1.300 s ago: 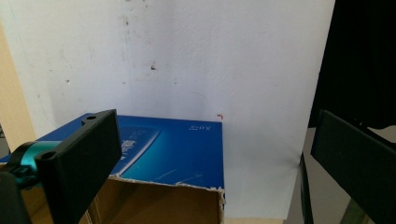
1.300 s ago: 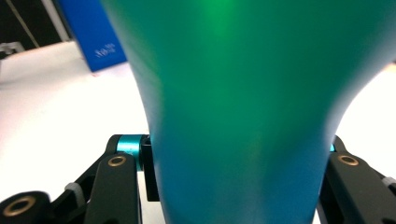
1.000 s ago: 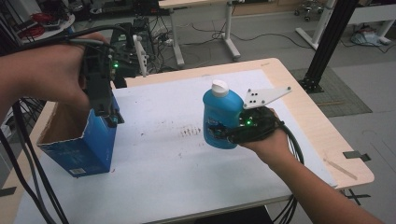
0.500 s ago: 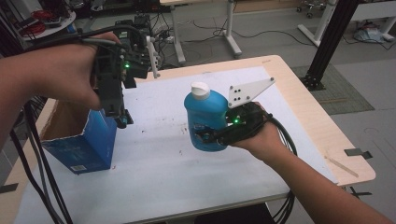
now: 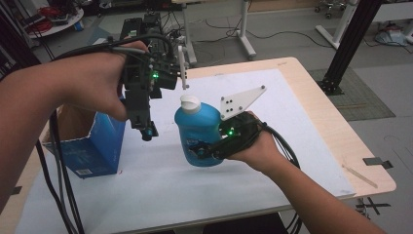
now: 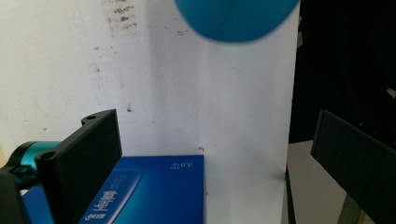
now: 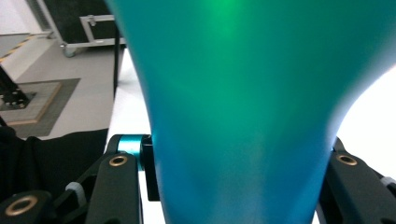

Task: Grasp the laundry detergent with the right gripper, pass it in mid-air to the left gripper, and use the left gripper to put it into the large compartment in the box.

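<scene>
Right gripper (image 5: pixel 207 150) is clamping a blue bottle (image 5: pixel 198 130), lifted above table (image 5: pixel 302 117) centre w/ white cap (image 5: pixel 190 104) up. Left gripper (image 5: pixel 146 130), jaws apart & empty, is hovering beside an open blue box (image 5: pixel 90 146). Probably boxing the bottle: keep it upright, grip firm.

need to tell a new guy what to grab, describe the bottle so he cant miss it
Start at the white-topped table and look to its middle. The blue bottle is lifted off it, clamped in the right gripper. Unlike the open blue box at left, it is rounded with a white cap.
</scene>
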{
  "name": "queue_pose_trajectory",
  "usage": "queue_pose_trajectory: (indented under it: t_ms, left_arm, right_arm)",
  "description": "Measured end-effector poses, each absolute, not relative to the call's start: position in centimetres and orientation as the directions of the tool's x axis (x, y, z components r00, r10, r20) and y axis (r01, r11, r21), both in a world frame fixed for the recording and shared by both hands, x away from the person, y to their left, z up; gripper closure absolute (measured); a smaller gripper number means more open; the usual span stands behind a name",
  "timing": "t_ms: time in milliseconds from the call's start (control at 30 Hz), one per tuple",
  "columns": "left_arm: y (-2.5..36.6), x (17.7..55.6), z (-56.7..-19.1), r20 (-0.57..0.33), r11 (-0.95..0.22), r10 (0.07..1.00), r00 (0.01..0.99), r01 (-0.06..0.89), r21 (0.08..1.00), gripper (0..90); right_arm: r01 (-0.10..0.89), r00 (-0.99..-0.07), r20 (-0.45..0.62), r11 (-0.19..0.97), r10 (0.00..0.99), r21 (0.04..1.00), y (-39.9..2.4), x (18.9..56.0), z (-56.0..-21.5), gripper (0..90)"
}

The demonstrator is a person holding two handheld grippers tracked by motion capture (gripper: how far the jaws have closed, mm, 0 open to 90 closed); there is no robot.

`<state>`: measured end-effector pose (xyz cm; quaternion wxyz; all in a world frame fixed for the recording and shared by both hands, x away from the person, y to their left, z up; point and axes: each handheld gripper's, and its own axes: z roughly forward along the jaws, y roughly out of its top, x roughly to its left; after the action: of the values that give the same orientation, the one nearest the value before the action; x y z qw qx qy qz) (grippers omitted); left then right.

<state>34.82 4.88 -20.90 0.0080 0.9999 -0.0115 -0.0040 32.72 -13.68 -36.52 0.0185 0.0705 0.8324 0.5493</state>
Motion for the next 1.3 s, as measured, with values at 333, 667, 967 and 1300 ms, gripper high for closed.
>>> queue_pose_trajectory:
  t_ms: [333, 667, 967, 1300]
  left_arm:
    - [4.5, 34.5, -21.4, -0.024, -0.999, -0.013, 1.0, -0.012, 0.035, 1.7]
    - [4.0, 33.7, -22.1, -0.032, -1.0, -0.004, 0.999, -0.004, 0.03, 1.7]
    - [3.5, 33.4, -22.3, -0.025, -0.999, 0.001, 1.0, 0.002, 0.032, 1.7]
    - [3.0, 33.1, -22.5, -0.033, -1.0, 0.01, 0.999, 0.01, 0.027, 1.9]
  right_arm:
    - [0.082, -0.996, 0.061, 0.381, 0.066, 0.921, -11.1, 33.0, -36.5, 46.2]
    - [0.061, -0.998, 0.063, 0.376, 0.009, 0.924, -8.8, 32.8, -36.3, 46.2]
    - [0.045, -0.998, 0.055, 0.374, -0.016, 0.926, -8.2, 32.7, -35.9, 46.2]
    - [0.045, -0.998, 0.057, 0.378, -0.02, 0.925, -8.3, 32.8, -35.9, 46.2]
